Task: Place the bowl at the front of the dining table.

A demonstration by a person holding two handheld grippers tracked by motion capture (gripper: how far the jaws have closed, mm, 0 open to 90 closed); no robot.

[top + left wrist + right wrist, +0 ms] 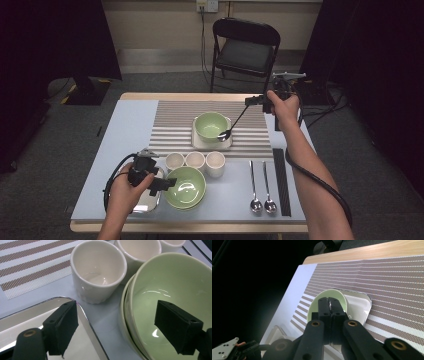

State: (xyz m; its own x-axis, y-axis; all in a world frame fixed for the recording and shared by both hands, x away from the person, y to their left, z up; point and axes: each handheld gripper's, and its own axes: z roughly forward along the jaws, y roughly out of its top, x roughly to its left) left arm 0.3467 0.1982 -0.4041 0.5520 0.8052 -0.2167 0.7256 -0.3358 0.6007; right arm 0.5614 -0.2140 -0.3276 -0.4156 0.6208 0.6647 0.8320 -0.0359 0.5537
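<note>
Right tool (pixel 253 100) clamped on spoon (pixel 232 124) at far bowl (pixel 210 124), left tool (pixel 159 182) wide: thin handle, likely to twist or slip.

The green bowl (pixel 172 302) near the front edge of the table looks like glazed ceramic, smooth and glossy, with bright reflections inside. The white cups (pixel 98 272) beside it are glossy ceramic too. The tray (pixel 82 315) at the front left corner is polished metal, like a mirror. The striped mat (pixel 392 280) has a woven, rough, matt surface. The spoons (pixel 262 202) look like shiny metal.
</note>
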